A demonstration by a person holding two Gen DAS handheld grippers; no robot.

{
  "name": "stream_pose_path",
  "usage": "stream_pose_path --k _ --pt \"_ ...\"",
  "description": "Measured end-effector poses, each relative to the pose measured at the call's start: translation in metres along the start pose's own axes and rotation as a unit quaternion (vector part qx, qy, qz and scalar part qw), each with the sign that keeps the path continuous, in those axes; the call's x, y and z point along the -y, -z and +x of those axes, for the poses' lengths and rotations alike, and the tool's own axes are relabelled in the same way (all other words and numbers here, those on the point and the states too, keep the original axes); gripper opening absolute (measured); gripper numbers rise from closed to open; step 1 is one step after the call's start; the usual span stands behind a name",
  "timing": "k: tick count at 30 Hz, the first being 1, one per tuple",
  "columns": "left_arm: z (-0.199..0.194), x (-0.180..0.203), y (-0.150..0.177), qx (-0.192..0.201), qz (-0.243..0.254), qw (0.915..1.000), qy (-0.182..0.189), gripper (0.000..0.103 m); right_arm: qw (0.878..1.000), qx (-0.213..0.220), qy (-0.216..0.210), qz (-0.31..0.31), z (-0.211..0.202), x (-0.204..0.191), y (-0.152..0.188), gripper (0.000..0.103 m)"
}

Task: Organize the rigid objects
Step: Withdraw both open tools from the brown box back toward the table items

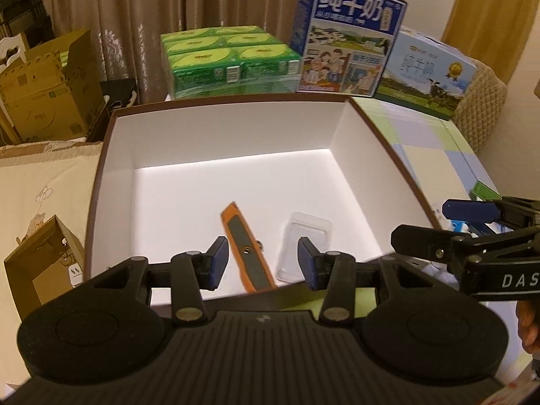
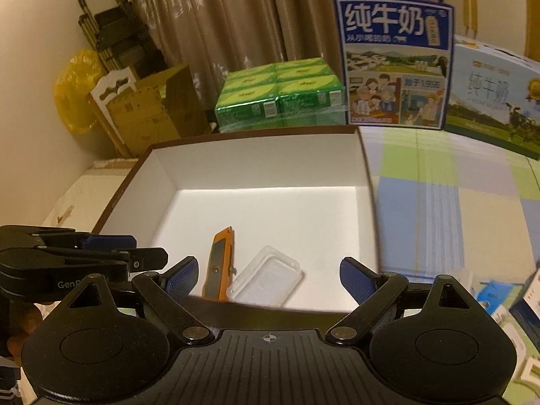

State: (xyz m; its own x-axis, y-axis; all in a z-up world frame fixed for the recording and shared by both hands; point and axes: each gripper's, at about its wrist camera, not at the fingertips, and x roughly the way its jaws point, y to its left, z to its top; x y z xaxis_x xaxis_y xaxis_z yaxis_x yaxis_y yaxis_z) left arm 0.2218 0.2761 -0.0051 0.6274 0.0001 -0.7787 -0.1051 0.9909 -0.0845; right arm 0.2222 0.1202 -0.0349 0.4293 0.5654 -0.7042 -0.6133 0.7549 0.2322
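Both grippers, left [image 1: 260, 263] and right [image 2: 268, 276], hover fingers apart, empty, at the box's [image 1: 216, 128] near edge; inside lie a knife [image 1: 244, 249] and a clear tray [image 1: 303, 246].

The surface [image 2: 472, 209] is covered by a checked cloth in pale green, blue and cream. Resting directly on it: an open brown-sided box with white interior [image 2: 366, 182], [image 1: 371, 125] at centre; a shrink-wrapped pack of green cartons [image 2: 280, 101] behind the box; an upright blue milk carton case [image 2: 395, 60] just beside that pack; a lighter milk case [image 2: 489, 101] further right. Small packages [image 2: 499, 300] lie at the near right edge, too blurred to identify.
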Motion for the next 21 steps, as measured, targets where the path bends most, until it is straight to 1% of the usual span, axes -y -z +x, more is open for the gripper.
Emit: stream_pose_path --k 4,7,15,21 --pt "-0.007 0.021 0.008 0.000 0.004 0.9999 0.010 0.044 1.000 0.014 -0.004 0.010 -0.021 0.011 0.012 0.088" --pt "-0.010 0.039 0.016 -0.005 0.004 0.9998 0.018 0.044 1.000 0.018 -0.003 0.010 -0.036 0.024 0.024 0.088" --pt "-0.011 0.094 0.038 -0.022 0.001 0.9989 0.041 0.046 1.000 0.005 0.000 0.008 -0.080 0.071 0.058 0.088" --pt "-0.006 0.139 0.053 -0.034 0.014 0.9974 0.061 0.046 1.000 -0.006 0.013 0.008 -0.110 0.109 0.079 0.088"
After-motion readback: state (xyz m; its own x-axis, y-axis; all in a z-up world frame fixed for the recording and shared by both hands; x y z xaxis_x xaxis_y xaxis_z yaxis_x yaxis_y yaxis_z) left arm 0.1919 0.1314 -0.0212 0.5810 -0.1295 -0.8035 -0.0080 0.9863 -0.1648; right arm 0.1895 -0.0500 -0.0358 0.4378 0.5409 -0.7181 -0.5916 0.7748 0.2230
